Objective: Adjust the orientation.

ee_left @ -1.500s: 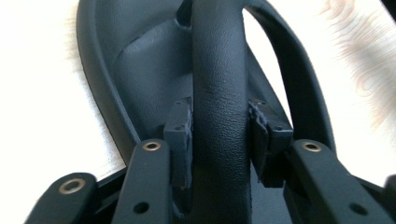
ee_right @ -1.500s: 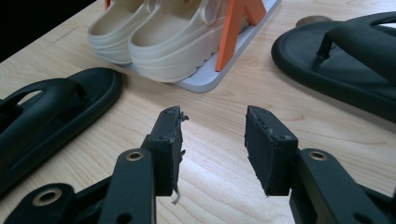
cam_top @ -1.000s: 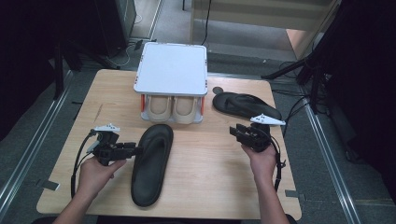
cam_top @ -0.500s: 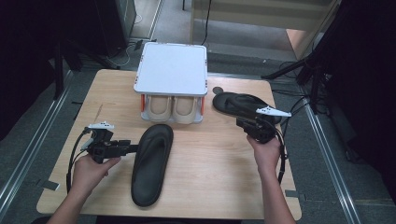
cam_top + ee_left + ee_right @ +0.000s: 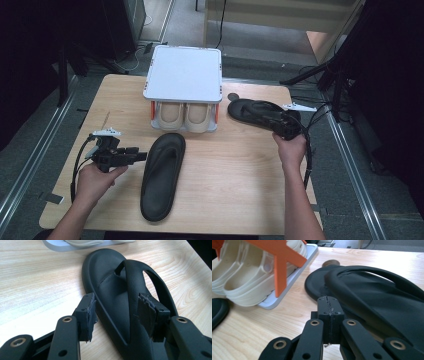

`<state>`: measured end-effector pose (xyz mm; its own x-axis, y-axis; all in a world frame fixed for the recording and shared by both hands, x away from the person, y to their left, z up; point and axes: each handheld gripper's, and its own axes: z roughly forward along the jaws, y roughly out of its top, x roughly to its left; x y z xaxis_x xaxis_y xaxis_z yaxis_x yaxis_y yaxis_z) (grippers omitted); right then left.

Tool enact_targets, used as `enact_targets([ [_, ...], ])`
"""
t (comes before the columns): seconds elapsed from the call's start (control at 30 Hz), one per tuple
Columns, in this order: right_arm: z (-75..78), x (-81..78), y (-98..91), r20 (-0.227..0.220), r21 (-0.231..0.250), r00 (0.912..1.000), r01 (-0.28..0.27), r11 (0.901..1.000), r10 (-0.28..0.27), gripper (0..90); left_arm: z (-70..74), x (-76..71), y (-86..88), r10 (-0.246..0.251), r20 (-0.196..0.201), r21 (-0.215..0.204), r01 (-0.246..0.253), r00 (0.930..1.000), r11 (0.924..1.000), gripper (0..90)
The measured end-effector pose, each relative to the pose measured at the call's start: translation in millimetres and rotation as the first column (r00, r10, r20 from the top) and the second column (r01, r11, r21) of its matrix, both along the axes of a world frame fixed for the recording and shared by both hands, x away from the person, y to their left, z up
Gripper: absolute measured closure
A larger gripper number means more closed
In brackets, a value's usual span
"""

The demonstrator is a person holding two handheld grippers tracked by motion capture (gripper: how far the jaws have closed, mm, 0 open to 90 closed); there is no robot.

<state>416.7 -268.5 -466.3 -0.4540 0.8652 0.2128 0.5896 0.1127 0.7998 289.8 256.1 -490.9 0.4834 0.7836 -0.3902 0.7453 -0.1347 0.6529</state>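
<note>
Light wooden table (image 5: 240, 190) in a dim room, grey floor and metal rails on both sides. At the far middle of the table stands a white two-level rack (image 5: 184, 75) with orange posts; a pair of cream clogs (image 5: 186, 116) sits side by side on its lower shelf.

Near black sandal (image 5: 162, 175): flat on the table in front of the rack, sole down, toe toward the rack, lengthwise toward the person. Left gripper (image 5: 140, 156) lies level just beside its left edge, pointing at it. In the left gripper view the jaws stand apart, released; the sandal's edge and strap (image 5: 135, 280) sit between the pads (image 5: 90, 312), nothing pinched.

Far black sandal (image 5: 260, 114): flat at the right of the rack, lying crosswise. Right gripper (image 5: 329, 305) has just been closing; its jaws are now pressed flat together, nothing between them, tips right at the sandal's near rim (image 5: 372, 302). Contact with it: cannot tell
</note>
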Motion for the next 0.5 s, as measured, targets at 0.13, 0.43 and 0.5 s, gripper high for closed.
enact_targets([
  [0.13,-2.3,6.2,-11.5,-0.003,0.013,0.9996,0.027,0.9996,-0.027,90.0,-1.5,0.6,0.7,-0.001,0.003,0.003,0.001,1.0000,1.0000,49.3],
  [0.43,-16.8,25.7,-36.3,-0.036,0.007,0.9954,0.089,0.9960,-0.089,90.0,-2.7,-7.4,6.3,0.027,0.014,0.012,-0.027,0.9995,0.9996,48.2],
  [0.5,-16.7,29.8,-39.5,-0.036,-0.010,0.9942,0.101,0.9948,-0.101,90.0,-3.0,-10.9,7.8,0.030,0.015,0.009,-0.030,0.9994,0.9995,48.2],
])
